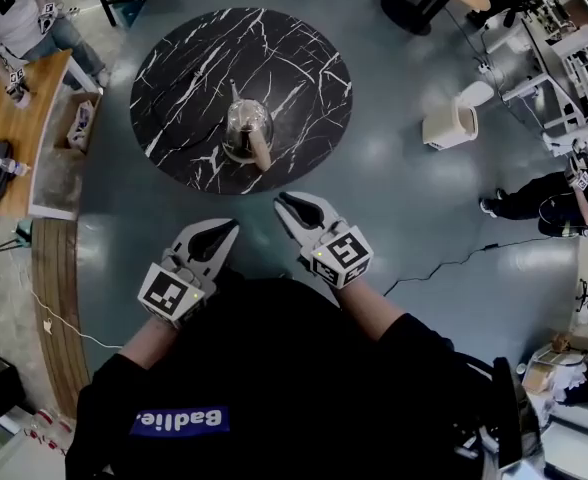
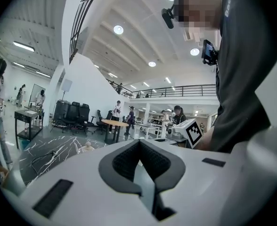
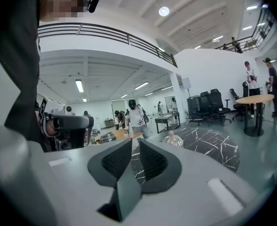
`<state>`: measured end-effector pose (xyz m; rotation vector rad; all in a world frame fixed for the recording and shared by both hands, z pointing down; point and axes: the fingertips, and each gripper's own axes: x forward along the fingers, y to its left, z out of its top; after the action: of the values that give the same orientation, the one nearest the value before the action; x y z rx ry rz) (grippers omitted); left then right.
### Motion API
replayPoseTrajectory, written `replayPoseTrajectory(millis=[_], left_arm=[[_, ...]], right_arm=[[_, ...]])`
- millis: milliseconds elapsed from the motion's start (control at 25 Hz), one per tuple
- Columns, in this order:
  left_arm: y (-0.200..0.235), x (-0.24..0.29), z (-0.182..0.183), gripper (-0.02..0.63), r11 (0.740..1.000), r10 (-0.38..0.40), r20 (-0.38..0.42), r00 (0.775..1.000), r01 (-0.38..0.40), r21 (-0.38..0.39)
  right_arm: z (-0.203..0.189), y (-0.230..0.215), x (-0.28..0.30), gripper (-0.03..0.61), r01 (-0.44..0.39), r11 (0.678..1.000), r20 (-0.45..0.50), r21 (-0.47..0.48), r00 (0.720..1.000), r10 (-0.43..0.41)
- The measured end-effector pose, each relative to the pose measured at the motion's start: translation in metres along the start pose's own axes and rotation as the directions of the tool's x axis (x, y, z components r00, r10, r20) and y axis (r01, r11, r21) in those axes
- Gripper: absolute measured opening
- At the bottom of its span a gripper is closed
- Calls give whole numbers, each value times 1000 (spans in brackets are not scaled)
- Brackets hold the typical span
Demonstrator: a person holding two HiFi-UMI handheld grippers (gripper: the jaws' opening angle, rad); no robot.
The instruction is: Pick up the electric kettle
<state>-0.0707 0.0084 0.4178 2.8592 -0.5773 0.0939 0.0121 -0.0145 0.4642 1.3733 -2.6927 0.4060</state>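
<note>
The electric kettle (image 1: 247, 128), a glass body with a tan handle, stands upright on a round black marble table (image 1: 304, 68). It is small in the left gripper view (image 2: 86, 147) and in the right gripper view (image 3: 175, 139). Both grippers hover over the grey floor short of the table, close to my body. My left gripper (image 1: 228, 227) (image 2: 139, 141) has its dark pads meeting at the tips and holds nothing. My right gripper (image 1: 283, 201) (image 3: 135, 142) shows a narrow gap between its pads, with nothing in it.
A white bin (image 1: 449, 125) stands on the floor right of the table. A wooden desk (image 1: 14, 118) with a person beside it lies at the left. Another person (image 1: 554, 203) sits at the right, and a cable (image 1: 444, 263) runs across the floor.
</note>
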Motion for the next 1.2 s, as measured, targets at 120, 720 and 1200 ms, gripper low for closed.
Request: replayPoseTrajectory(millis=[120,720,1200], left_arm=[[22,1,6,6,999,-28,-3,1000,28,-18],[72,8,7,6,991,-130,-44,991,129,-27],[77,54,13,6,1000,8,-65,998,-10,-27]], right_arm=[[4,-10,19,54,35,999,-7,-1,999,-35],[5,-42,66,117,124,992,-31,37,992,-122],[-19,-93,76,149,-32,997,-89,69,995,39]])
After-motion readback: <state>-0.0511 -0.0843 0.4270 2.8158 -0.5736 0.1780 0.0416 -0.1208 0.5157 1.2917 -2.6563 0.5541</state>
